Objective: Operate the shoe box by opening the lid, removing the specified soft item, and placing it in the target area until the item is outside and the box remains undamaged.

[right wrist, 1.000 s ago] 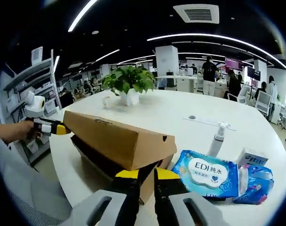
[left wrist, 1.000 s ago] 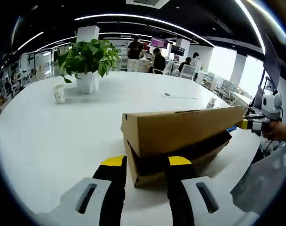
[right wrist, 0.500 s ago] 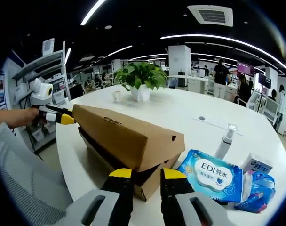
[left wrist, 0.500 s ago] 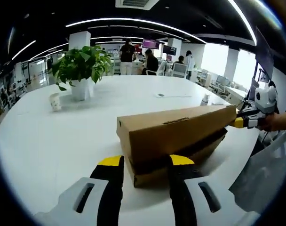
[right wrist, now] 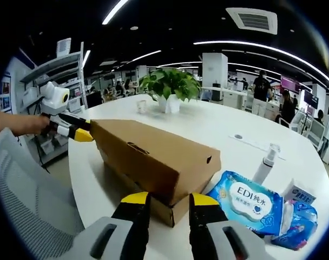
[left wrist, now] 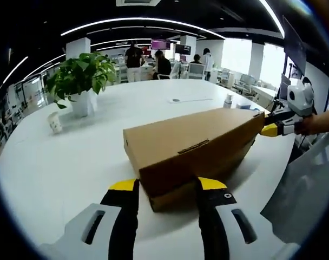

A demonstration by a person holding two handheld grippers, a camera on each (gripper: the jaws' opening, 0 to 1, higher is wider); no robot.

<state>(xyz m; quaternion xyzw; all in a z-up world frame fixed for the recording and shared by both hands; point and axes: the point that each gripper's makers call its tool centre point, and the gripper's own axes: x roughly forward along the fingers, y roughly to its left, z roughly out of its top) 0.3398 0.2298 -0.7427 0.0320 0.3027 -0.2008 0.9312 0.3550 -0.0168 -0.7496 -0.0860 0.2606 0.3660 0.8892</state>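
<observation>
You work on a big round white table (left wrist: 72, 157) in an open-plan office with ring-shaped ceiling lights, shelving along one side and several people standing or seated in the background. One long brown cardboard shoe box (left wrist: 191, 149) lies across the near part of the table, its lid down over the base. Your left gripper (left wrist: 167, 187) stands at one end of it with its yellow-tipped jaws spread wide, either side of the corner. Your right gripper (right wrist: 163, 199) stands at the opposite end, jaws parted to a narrower gap, not clamped on the box.

Just beside the box lies one blue soft pack of wet wipes (right wrist: 250, 201), labelled "EDI" with Chinese characters. Near it you have one white pump bottle (right wrist: 264, 165), one small white carton (right wrist: 298, 192) and one blue packet (right wrist: 298, 225). Farther off stand one leafy green plant in a white pot (left wrist: 80, 81) and one paper cup (left wrist: 54, 122).
</observation>
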